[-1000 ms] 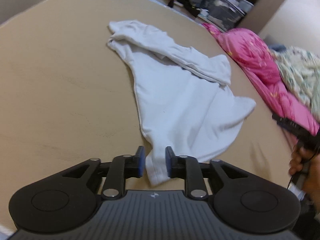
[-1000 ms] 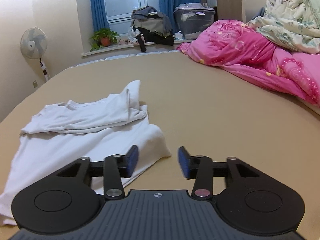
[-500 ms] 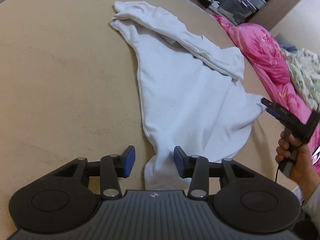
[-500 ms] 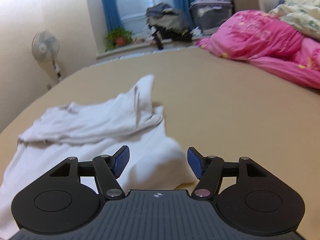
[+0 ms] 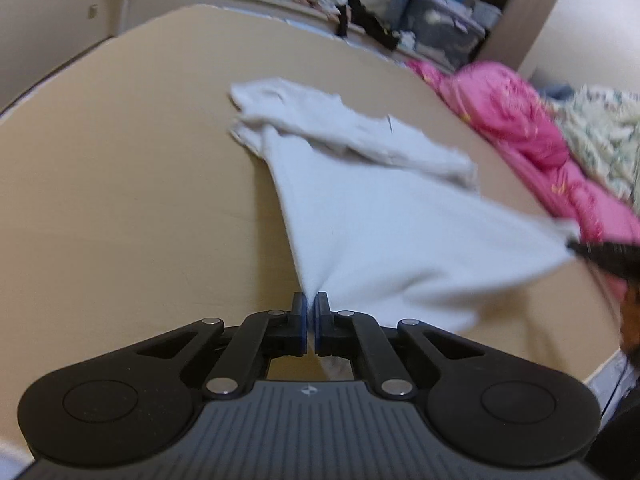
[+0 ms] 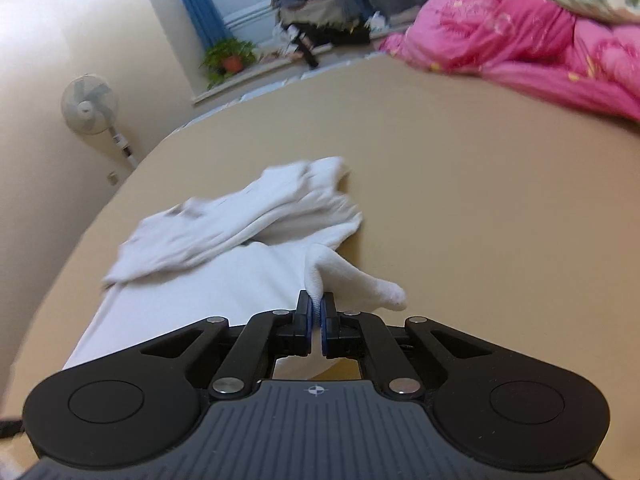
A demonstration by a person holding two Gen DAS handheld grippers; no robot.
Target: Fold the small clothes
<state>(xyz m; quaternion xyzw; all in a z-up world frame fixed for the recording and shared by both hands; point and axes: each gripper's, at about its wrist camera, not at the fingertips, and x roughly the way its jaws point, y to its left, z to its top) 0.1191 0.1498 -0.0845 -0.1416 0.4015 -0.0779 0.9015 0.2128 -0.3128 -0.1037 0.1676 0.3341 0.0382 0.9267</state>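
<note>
blur: white garment (image 5: 384, 240) far folds smeared, both views | cut off: right gripper (image 5: 600, 254) at left-cam edge, only dark tip in view, hand behind unclear | hidden: cloth corner under left gripper (image 5: 310, 307) body | bkgd clutter too soft to ID

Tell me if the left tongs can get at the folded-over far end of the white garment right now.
Probably not: the left tongs are shut on the white garment at its near corner, so they'd have to let go first.

**Soft cloth, matt plastic**

The white garment (image 5: 384, 232) is soft matt knit cloth. The tan bed sheet (image 5: 120, 200) looks smooth and matt. The left tongs (image 5: 311, 312) are matt black plastic, ribbed behind, with shiny metal pivot pins (image 5: 219, 385)
</note>
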